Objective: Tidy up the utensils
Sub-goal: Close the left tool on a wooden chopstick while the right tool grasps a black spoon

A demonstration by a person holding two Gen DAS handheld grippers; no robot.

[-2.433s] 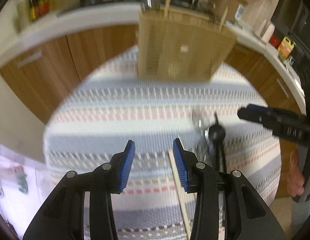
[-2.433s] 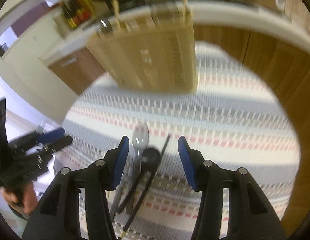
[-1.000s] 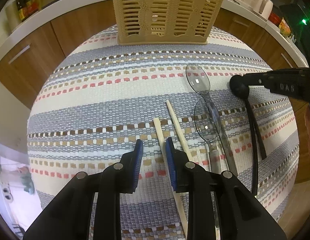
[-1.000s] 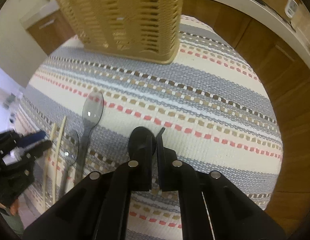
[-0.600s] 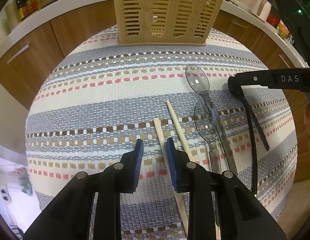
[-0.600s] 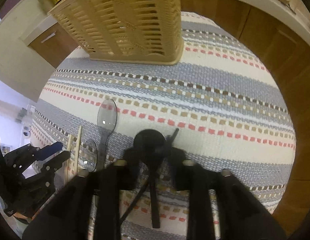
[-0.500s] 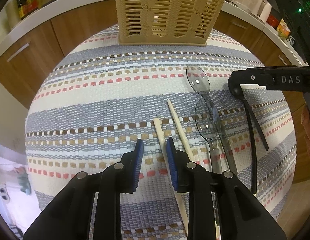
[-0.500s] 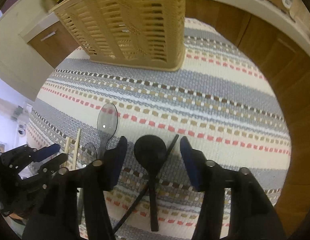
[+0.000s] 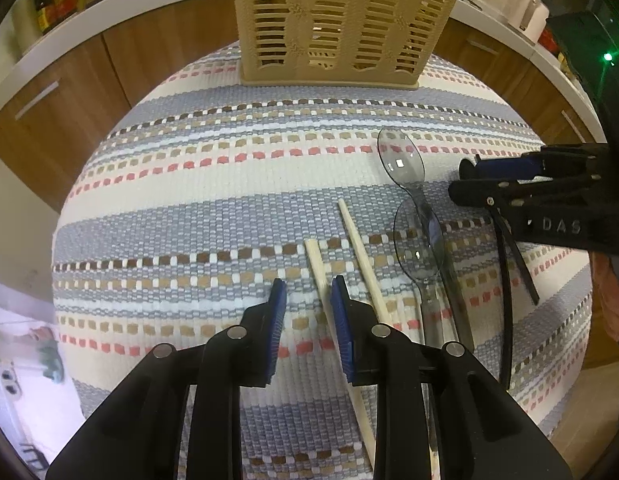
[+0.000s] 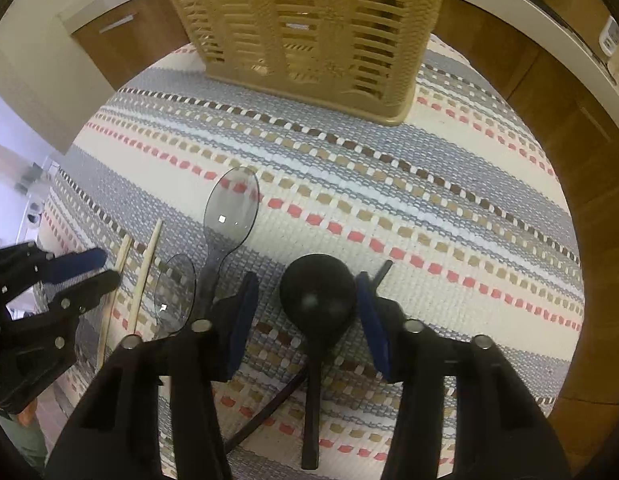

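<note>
The right gripper [image 10: 307,312] has just been narrowing, its released fingers straddling the black spoon [image 10: 317,300] lying on the striped mat [image 10: 429,208]. The left gripper [image 9: 307,312], not clenched, straddles one wooden chopstick [image 9: 318,270] near the far beige utensil basket [image 9: 337,20].

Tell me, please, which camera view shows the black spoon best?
The right wrist view: the black spoon lies whole on the striped cloth, bowl and handle, between the open jaws of the right hand-held gripper. In the left wrist view that gripper hides the bowl; only the thin handle shows.
</note>
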